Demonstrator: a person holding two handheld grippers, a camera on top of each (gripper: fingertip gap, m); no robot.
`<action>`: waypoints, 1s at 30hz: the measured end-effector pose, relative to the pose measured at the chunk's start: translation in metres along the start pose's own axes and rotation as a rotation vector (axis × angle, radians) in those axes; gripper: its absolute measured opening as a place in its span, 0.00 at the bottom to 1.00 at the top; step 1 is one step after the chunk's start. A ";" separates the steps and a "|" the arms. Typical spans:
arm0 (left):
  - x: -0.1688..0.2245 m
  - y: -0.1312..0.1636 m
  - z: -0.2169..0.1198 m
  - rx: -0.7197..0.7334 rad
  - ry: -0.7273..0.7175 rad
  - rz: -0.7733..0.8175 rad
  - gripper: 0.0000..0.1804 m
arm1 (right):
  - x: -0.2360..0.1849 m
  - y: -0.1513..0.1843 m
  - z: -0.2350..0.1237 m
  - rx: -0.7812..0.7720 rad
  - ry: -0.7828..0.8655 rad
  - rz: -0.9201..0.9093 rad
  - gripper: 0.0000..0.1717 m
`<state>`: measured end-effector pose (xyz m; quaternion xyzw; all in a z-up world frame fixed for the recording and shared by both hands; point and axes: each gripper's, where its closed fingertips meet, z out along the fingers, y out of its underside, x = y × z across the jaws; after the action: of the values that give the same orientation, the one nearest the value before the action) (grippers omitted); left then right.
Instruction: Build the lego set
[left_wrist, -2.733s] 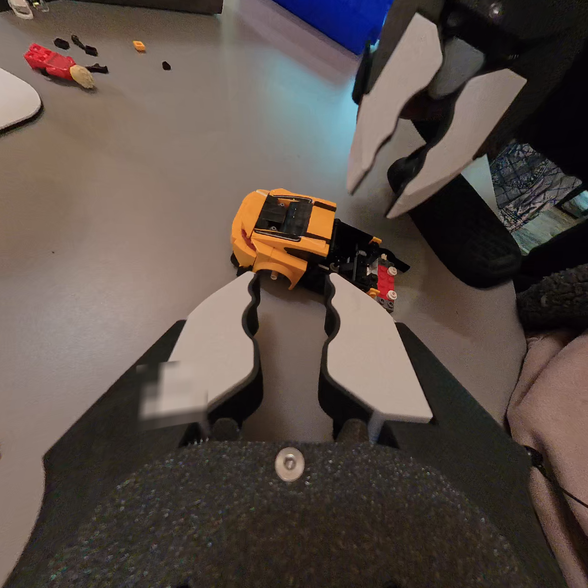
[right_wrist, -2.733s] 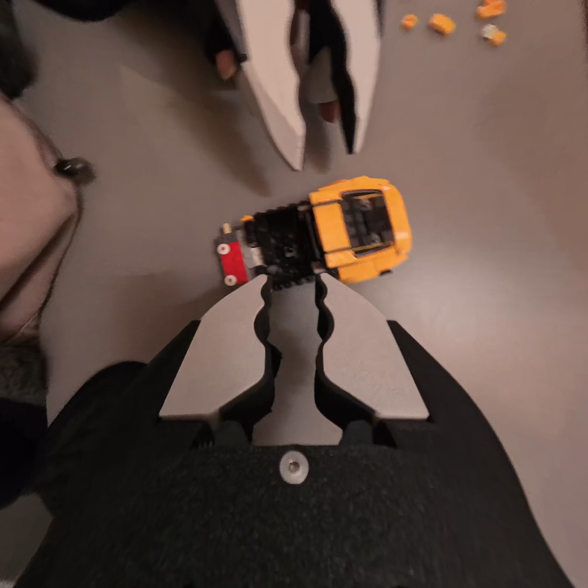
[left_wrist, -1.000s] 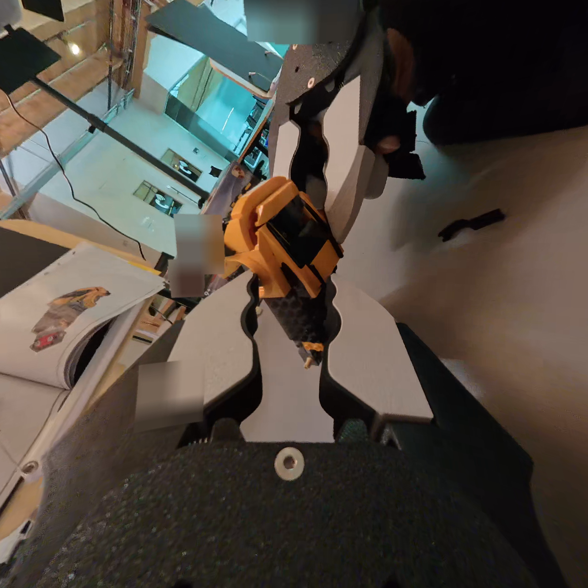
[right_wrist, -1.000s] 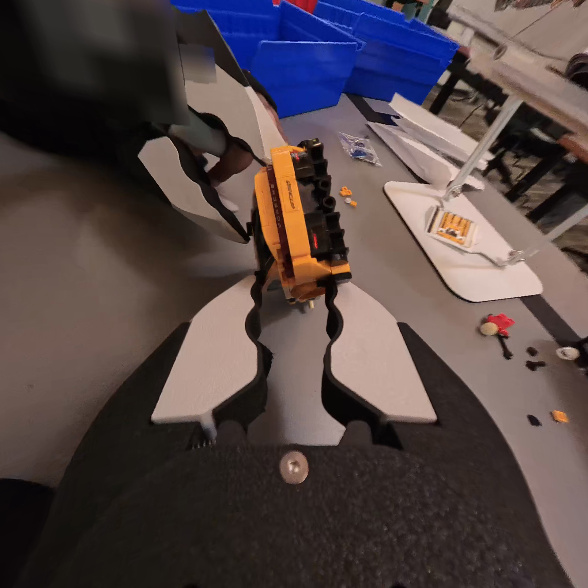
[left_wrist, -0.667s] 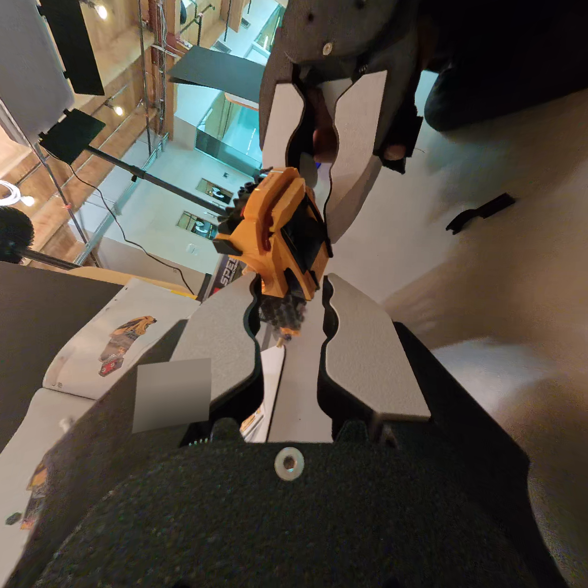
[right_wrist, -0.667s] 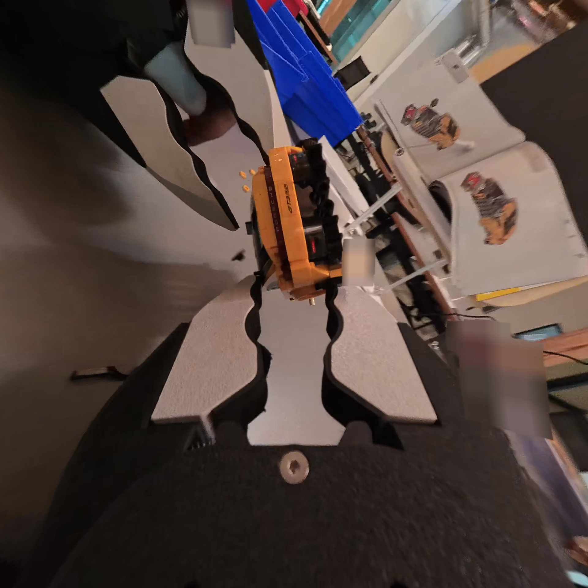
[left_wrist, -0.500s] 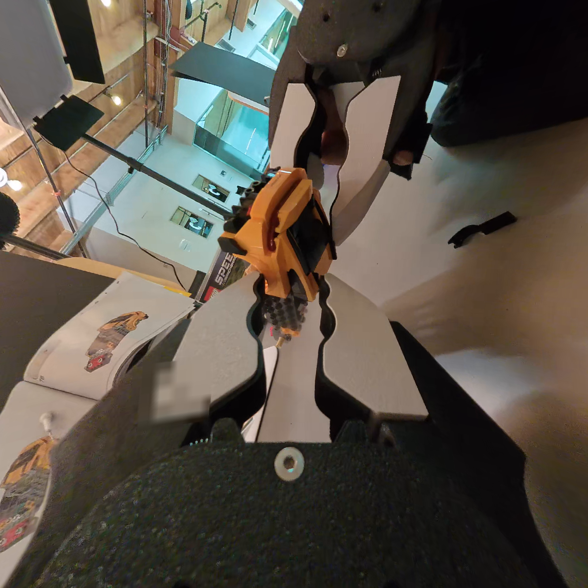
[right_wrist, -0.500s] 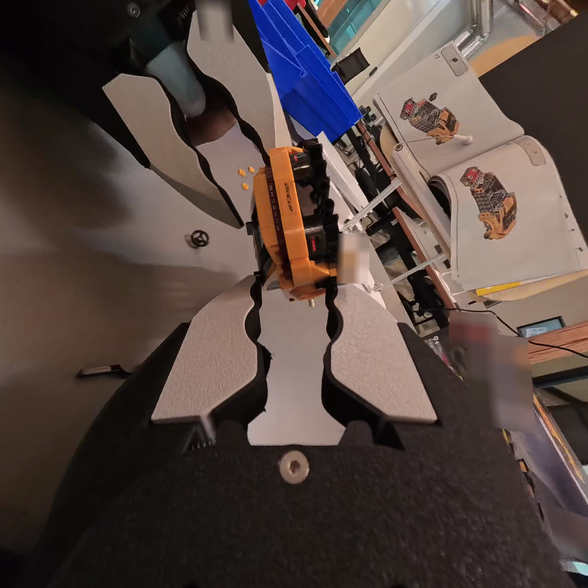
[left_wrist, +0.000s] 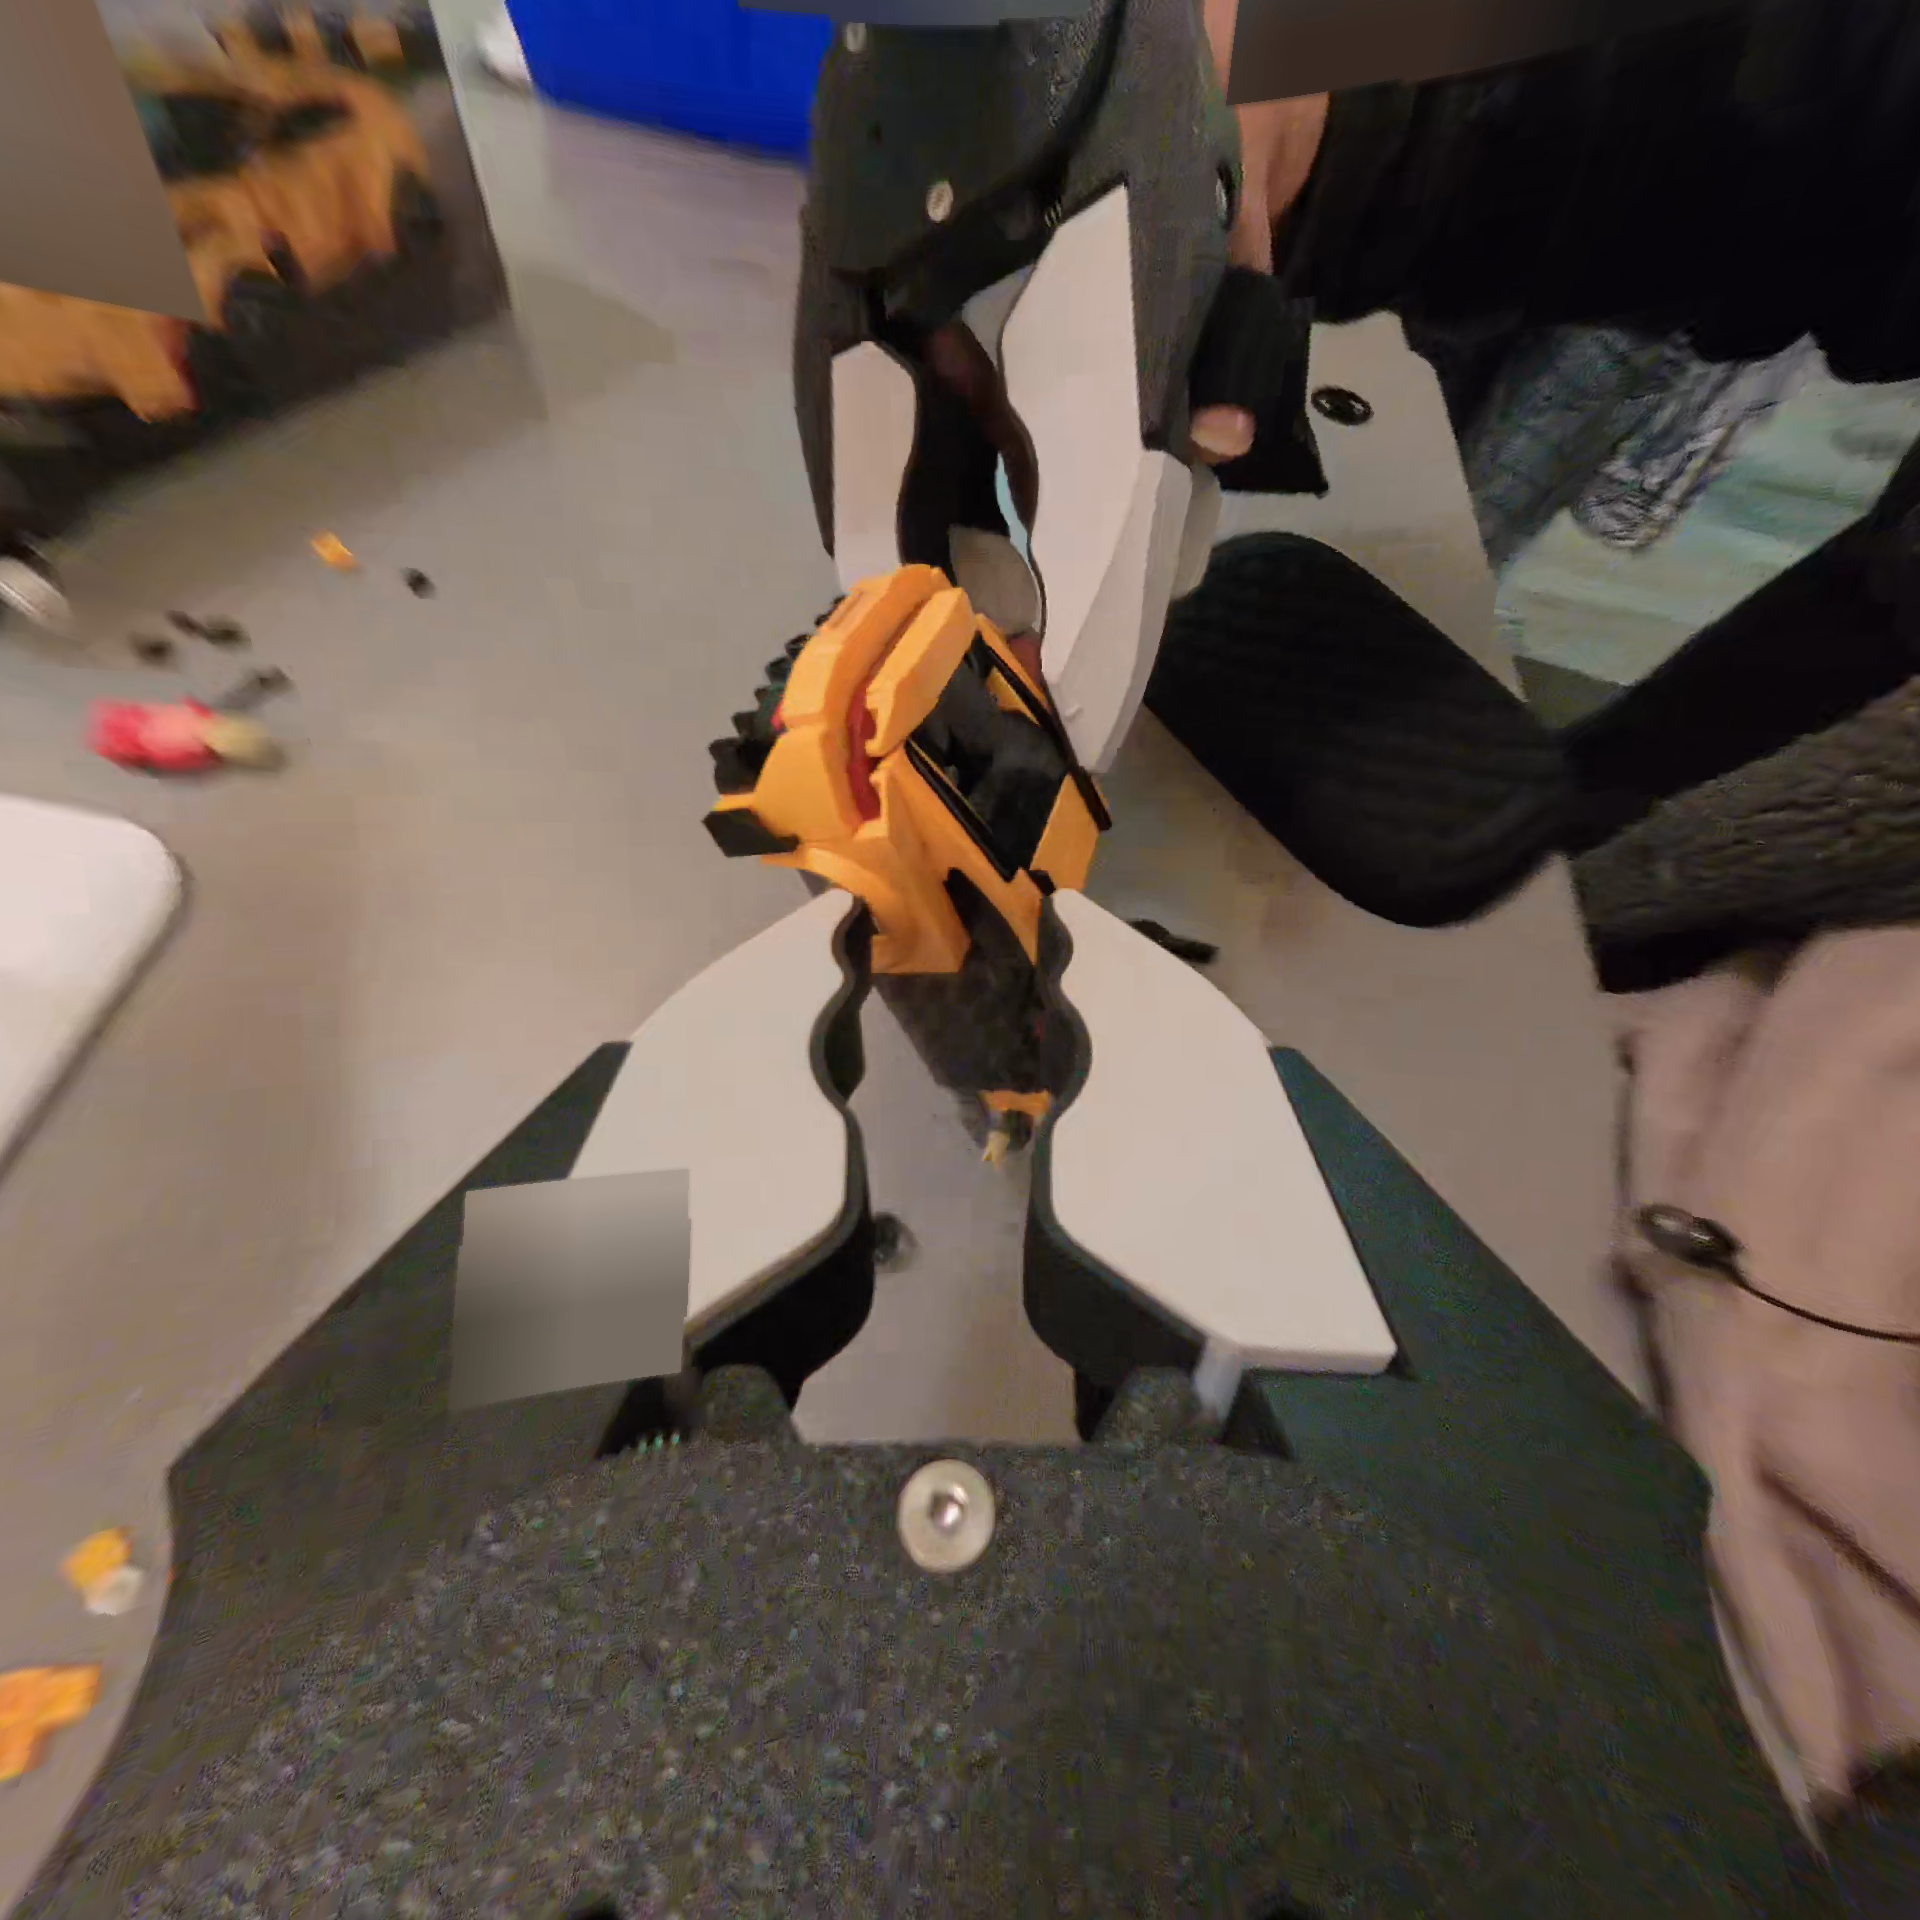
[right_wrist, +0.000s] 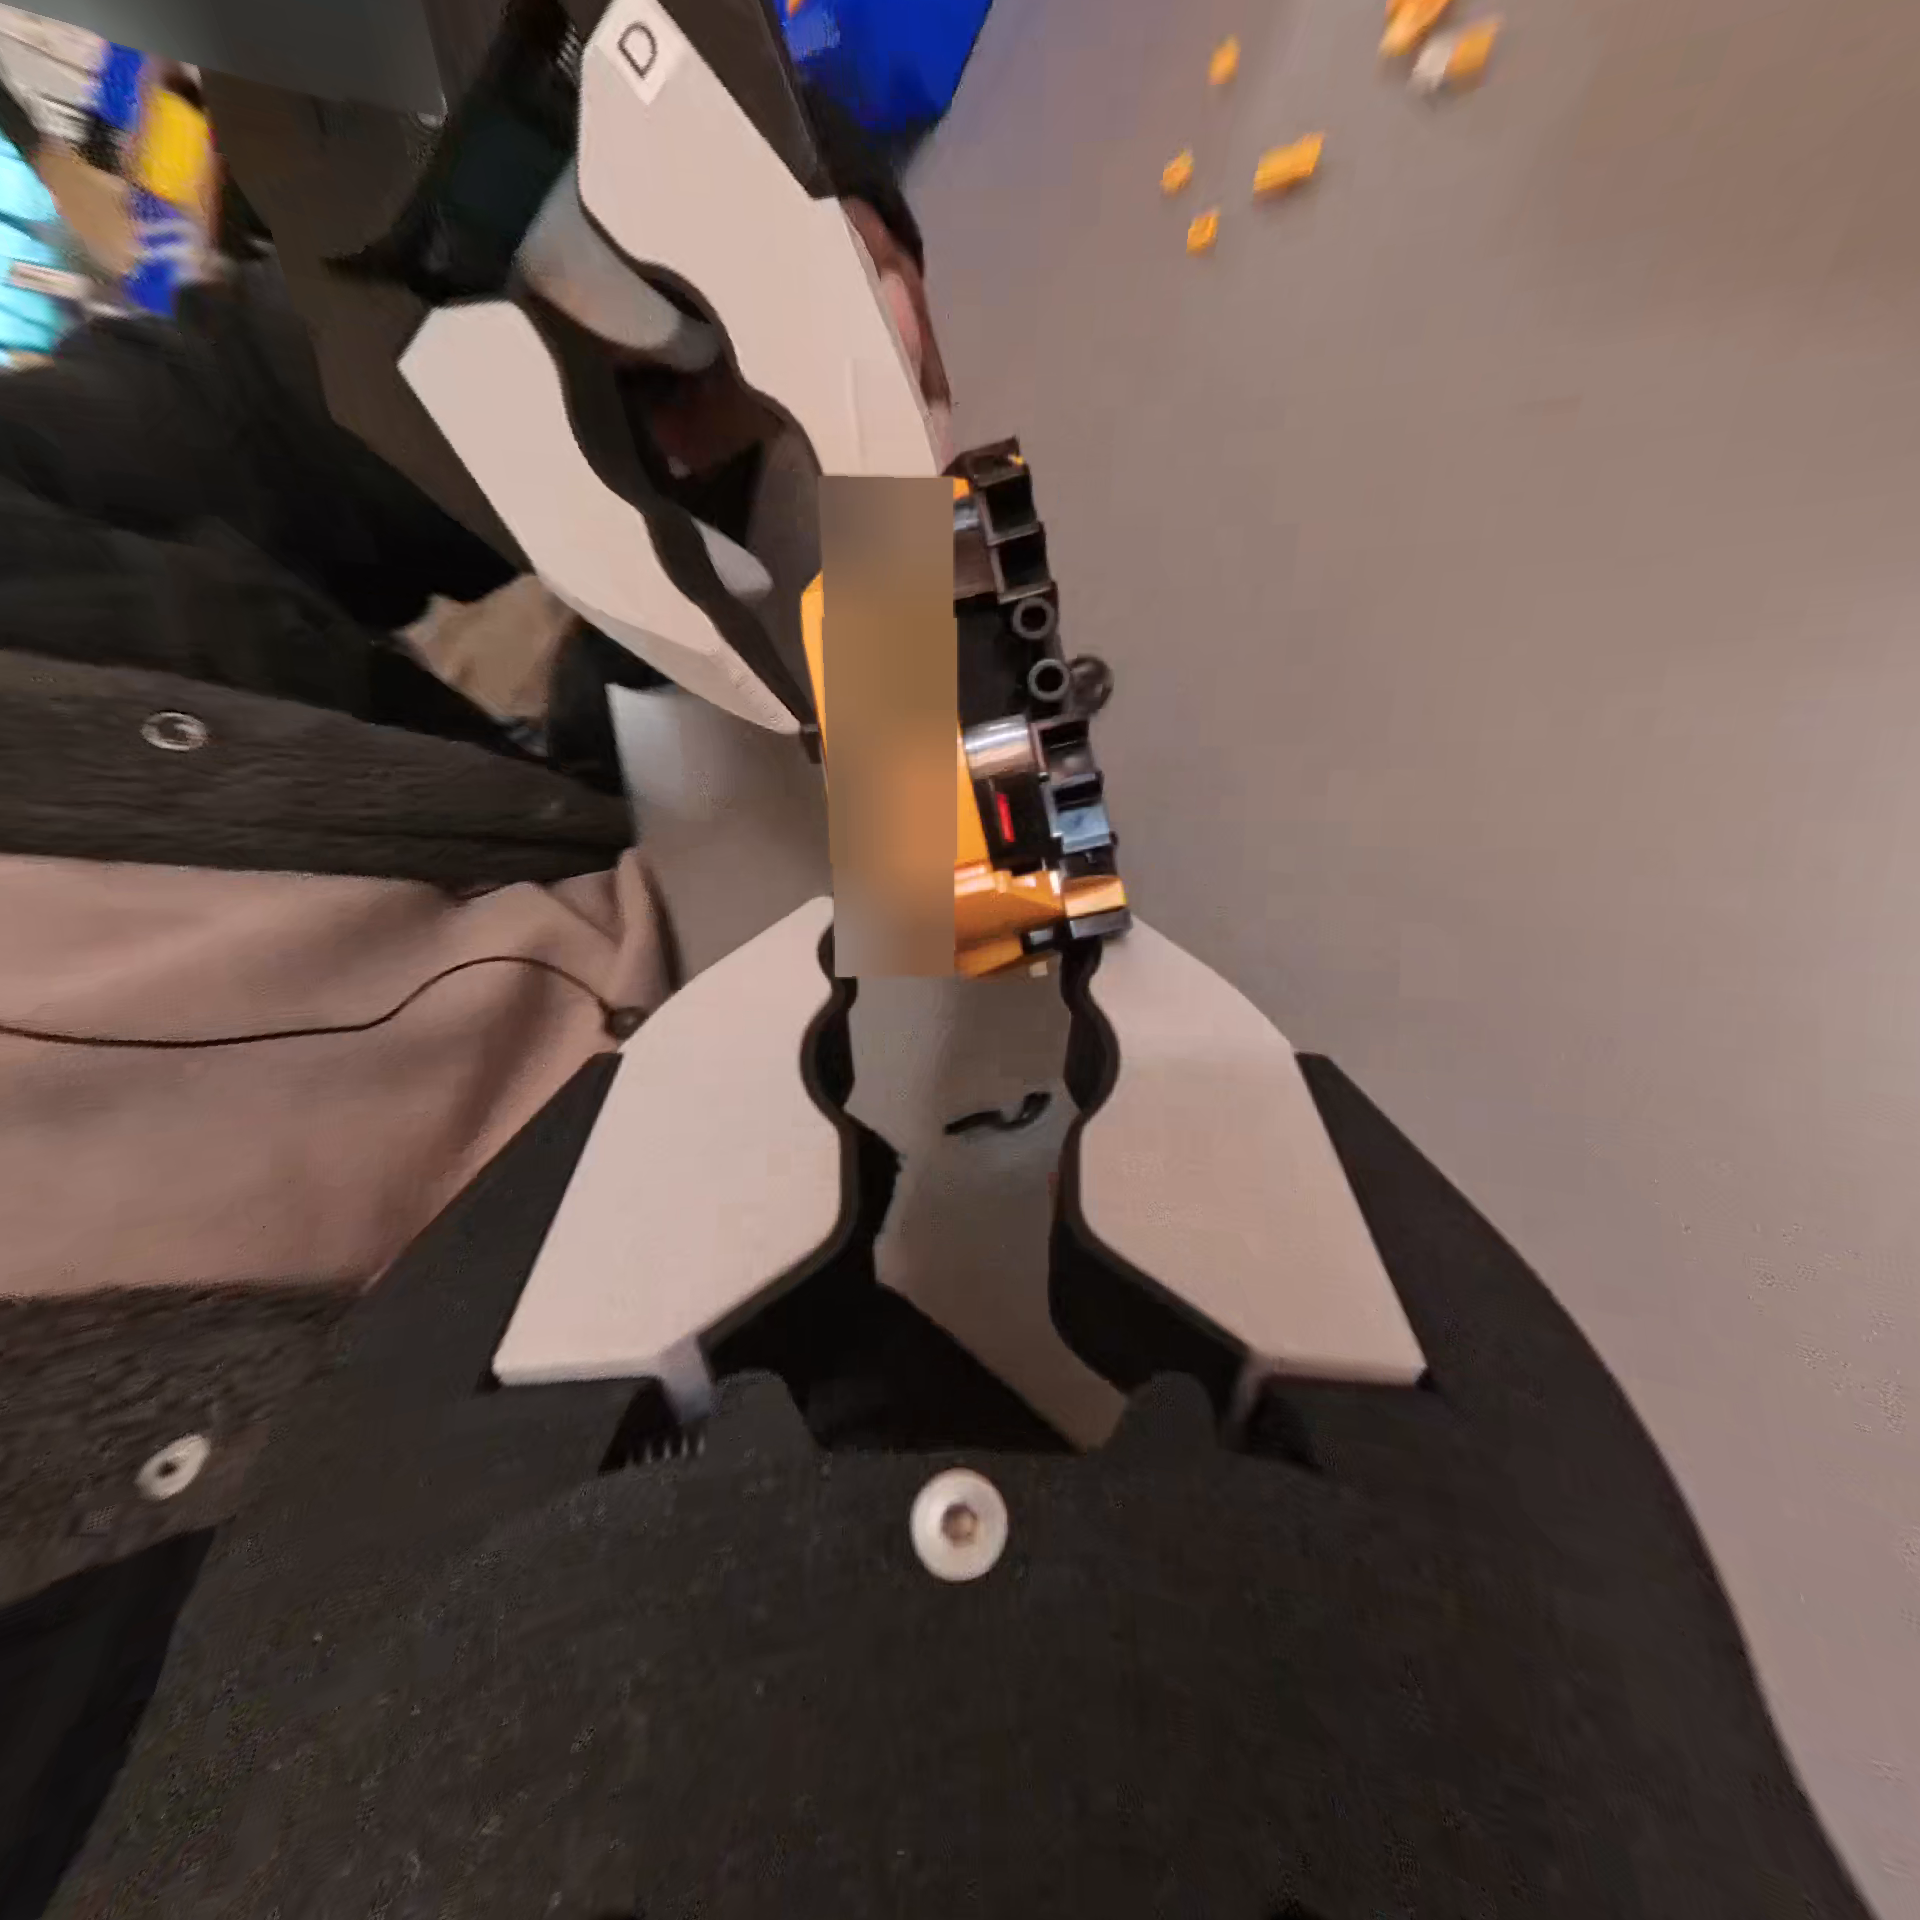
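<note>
Between both grippers, above the grey table (left_wrist: 436, 935), an orange-and-black brick-built toy car (left_wrist: 914, 790) is held off the surface. Compared with a second ago, the left gripper (left_wrist: 951, 925) is closed tighter on the car's black studded end, and the views are swung from the room down to the table. The left fingers (left_wrist: 748, 1049) are pinched on that end; the right gripper (right_wrist: 951, 951) is clamped on the orange end. Loose orange pieces (right_wrist: 1288, 161) are seen scattered well apart.
</note>
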<state>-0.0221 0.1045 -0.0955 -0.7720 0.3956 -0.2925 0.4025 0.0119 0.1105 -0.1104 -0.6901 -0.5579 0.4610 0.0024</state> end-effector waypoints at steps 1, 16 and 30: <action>0.000 0.007 0.002 -0.040 0.023 -0.042 0.17 | 0.003 0.004 0.005 -0.022 -0.043 0.039 0.22; -0.029 0.047 0.021 -0.053 0.165 -0.408 0.21 | 0.041 0.015 0.034 -0.160 -0.236 0.208 0.30; -0.037 0.095 0.000 -0.286 0.049 -0.173 0.19 | 0.047 0.012 0.017 -0.177 -0.266 0.173 0.34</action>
<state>-0.0771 0.1011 -0.1818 -0.8452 0.3749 -0.2857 0.2518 0.0077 0.1330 -0.1562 -0.6660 -0.5301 0.4959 -0.1718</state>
